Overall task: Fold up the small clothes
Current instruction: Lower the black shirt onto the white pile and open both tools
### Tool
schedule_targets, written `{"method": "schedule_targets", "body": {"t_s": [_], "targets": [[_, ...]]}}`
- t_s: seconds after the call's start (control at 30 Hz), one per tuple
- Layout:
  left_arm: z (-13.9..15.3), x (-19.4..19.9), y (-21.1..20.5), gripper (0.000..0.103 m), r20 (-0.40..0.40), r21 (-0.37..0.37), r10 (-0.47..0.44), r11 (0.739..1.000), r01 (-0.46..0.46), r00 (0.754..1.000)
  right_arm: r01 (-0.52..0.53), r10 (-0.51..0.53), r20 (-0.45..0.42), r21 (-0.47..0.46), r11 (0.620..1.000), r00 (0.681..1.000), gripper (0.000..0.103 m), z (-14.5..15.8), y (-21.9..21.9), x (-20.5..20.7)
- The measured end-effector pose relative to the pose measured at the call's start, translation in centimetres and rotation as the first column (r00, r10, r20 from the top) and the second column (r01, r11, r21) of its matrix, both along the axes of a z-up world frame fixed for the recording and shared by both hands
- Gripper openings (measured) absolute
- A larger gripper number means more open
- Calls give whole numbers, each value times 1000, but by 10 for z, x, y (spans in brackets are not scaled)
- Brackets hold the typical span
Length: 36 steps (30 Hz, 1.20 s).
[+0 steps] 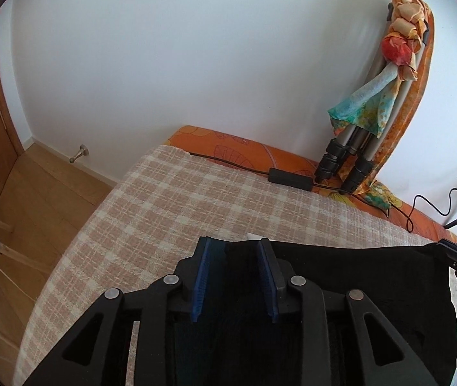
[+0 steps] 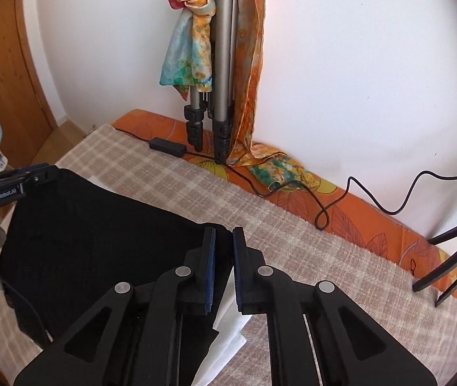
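While the black garment lies flat on the checked blanket, the step looks like taking its far edge at both corners for a fold.

The left gripper has its jaws apart, with dark cloth under and between the pads and nothing pinched. The right gripper has its jaws nearly together, with the garment's corner in the narrow gap. I cannot tell whether the pads actually bite.

To do it well:
- Get both corners held before lifting.
- Pinch the black layer only. A white cloth sits under it and pokes out at 6 o'clock in the right view.
- Lift both corners evenly and keep the edge taut so the fold lands square.

Edges and room:
- In the left view the blanket drops off to the wood floor at 9 o'clock. Keep the cloth from sliding that way.
- At 12 to 1 o'clock a tripod, a power brick and a loose cable sit along the wall.
- More stand legs are at 3 o'clock in the right view.
- The blanket beyond the garment is open, so there is likely enough room. Folding toward 6 o'clock seems safest.
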<state>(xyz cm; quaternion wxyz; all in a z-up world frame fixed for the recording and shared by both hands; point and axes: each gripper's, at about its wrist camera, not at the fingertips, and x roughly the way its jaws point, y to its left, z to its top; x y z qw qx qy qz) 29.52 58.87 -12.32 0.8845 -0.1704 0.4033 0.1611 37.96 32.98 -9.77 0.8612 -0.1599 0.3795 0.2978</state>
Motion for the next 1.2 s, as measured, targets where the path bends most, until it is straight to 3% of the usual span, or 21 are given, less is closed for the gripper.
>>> {"method": "schedule_targets", "body": {"t_s": [0.07, 0.13, 0.17, 0.3, 0.53, 0.6, 0.97, 1.2], "targets": [[3, -7, 9, 35, 17, -22, 32, 999, -32, 999, 17, -16, -23, 32, 999, 1000, 14, 3, -6, 0], [9, -15, 13, 36, 31, -27, 34, 999, -33, 999, 28, -25, -41, 59, 998, 999, 29, 8, -14, -1], [13, -19, 12, 37, 36, -26, 27, 999, -26, 999, 35, -33, -29, 65, 997, 999, 30, 12, -17, -5], [31, -42, 7, 45, 59, -34, 0, 999, 2, 998, 31, -24, -57, 132, 991, 998, 31, 26, -37, -17], [64, -87, -23, 50, 80, -15, -33, 999, 34, 996, 4, 3, -41, 168, 986, 999, 33, 53, -68, -59], [75, -103, -36, 57, 90, -10, -41, 999, 42, 995, 2, 4, -31, 178, 984, 1000, 40, 61, -77, -73], [141, -188, -124, 71, 169, 69, -81, 995, 70, 982, -37, 31, 38, 193, 981, 999, 40, 97, -125, -150], [169, -242, -177, 90, 231, 108, -100, 991, 76, 968, -65, 47, 89, 204, 977, 995, 51, 111, -153, -199]]}}
